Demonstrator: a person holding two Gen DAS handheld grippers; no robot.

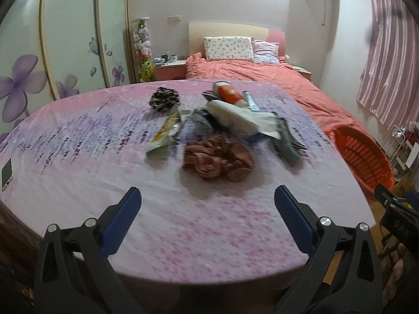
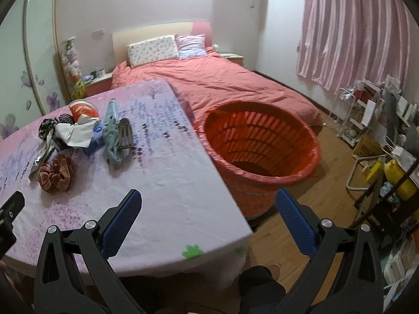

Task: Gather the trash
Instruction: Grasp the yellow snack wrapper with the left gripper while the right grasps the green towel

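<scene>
Left gripper (image 1: 208,201) hangs over the near edge of the tabletop (image 1: 78,157), jaws spread wide, nothing between them. Right gripper (image 2: 209,204) also spread wide and holding nothing, over the tabletop's near right corner, pointed toward the basket (image 2: 262,141).

Trash sits in a loose pile past mid-table, toward the far edge: brown scrunchie (image 1: 218,161) nearest, yellow wrapper (image 1: 165,134) just left of it, white tissue (image 1: 235,116) behind, touching an orange-and-white tube (image 1: 230,93). Black-and-white scrunchie (image 1: 165,99) sits apart at the far left of the pile. Teal cloth (image 2: 112,141) and a grey comb-like item (image 2: 125,133) lie on the pile's right side (blurred in the left view, can't tell more).

Basket is orange, slatted, lined with a red bag, standing on the floor just beside the tabletop's right edge, interior looks bare. Phone (image 1: 7,174) lies at the left edge.
</scene>
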